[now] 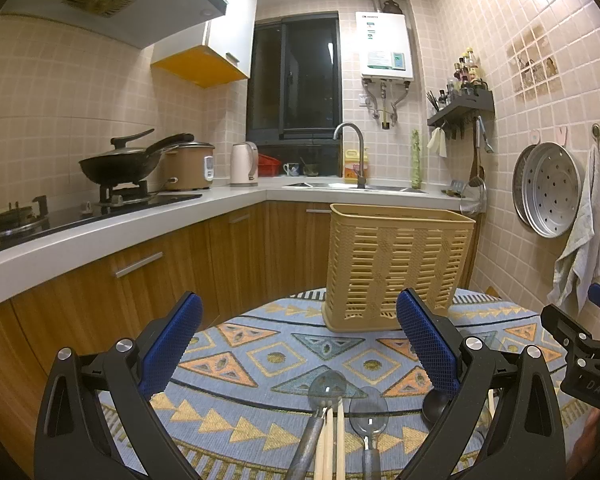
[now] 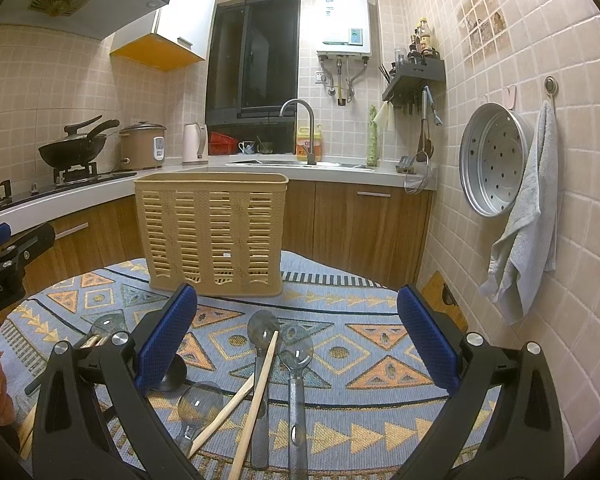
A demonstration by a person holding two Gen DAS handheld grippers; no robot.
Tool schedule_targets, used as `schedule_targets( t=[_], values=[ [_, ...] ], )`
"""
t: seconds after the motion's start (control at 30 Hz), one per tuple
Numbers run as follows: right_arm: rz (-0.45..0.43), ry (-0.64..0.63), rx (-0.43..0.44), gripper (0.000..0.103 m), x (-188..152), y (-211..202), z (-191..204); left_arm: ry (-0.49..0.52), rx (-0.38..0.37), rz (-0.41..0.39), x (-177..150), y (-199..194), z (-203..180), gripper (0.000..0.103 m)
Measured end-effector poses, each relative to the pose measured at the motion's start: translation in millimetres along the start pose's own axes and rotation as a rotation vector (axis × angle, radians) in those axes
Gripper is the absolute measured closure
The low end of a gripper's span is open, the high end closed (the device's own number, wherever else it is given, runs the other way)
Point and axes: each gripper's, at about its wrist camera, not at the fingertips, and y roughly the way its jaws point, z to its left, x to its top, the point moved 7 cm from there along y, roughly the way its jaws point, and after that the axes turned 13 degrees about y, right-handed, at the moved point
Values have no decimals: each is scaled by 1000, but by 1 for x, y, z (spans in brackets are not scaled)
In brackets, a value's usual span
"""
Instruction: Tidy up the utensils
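Left wrist view: your left gripper (image 1: 300, 344) is wide open and holds nothing. The other gripper at the right edge reads "DAS". The tan slotted basket (image 1: 396, 264) stands upright on the patterned cloth (image 1: 260, 344). Spoons (image 1: 327, 388) and chopsticks (image 1: 334, 440) lie close below.

Right wrist view: your right gripper (image 2: 298, 344) is wide open too. Spoons (image 2: 296, 352) and chopsticks (image 2: 260, 392) lie between its fingers, the basket (image 2: 212, 232) behind. The left gripper reads "Robot.AI".

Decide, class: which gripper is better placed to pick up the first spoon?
Probably the right gripper: open, with two spoons and chopsticks lying directly between its fingers. The left gripper, also open, has utensils nearer its view's bottom edge.
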Motion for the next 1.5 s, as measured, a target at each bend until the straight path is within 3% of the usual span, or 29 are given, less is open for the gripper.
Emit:
schedule_targets(
  t=[0.23,0.4,0.47,0.53,0.6,0.67,0.73,0.77,0.83,0.87,0.93,1.07,1.2,1.27,1.5],
  values=[
    [11,2,-37,7,1,4,-4,-33,-19,12,-4,1,9,8],
    [25,14,-48,7,1,7,-8,-104,-112,58,-6,13,24,9],
    [32,36,-63,7,1,9,-13,-52,-142,97,-8,18,27,9],
    [59,56,-78,7,2,13,-19,-5,-174,207,-15,27,28,10],
    [121,42,-84,7,0,22,-20,104,-206,400,-30,43,27,16],
    [179,19,-101,8,0,28,-23,152,-262,519,-44,56,27,26],
    [239,7,-98,12,3,33,-25,144,-397,677,-61,65,26,26],
    [273,0,-91,17,4,36,-25,126,-482,732,-68,68,22,33],
    [333,-19,-75,23,4,41,-26,97,-584,769,-79,73,15,46],
    [359,-30,-67,28,4,43,-26,75,-614,756,-84,71,10,48],
    [398,-56,-57,32,1,47,-25,141,-605,776,-88,81,8,48],
    [429,-103,-48,38,-9,47,-20,173,-612,791,-90,88,-6,68],
    [455,-112,-33,42,-16,48,-16,212,-591,804,-94,89,-17,77],
    [450,-105,-34,44,-16,48,-17,174,-597,803,-91,90,-15,92],
    [473,-100,-31,44,-24,53,-18,-22,-596,795,-94,98,22,92]
  ],
)
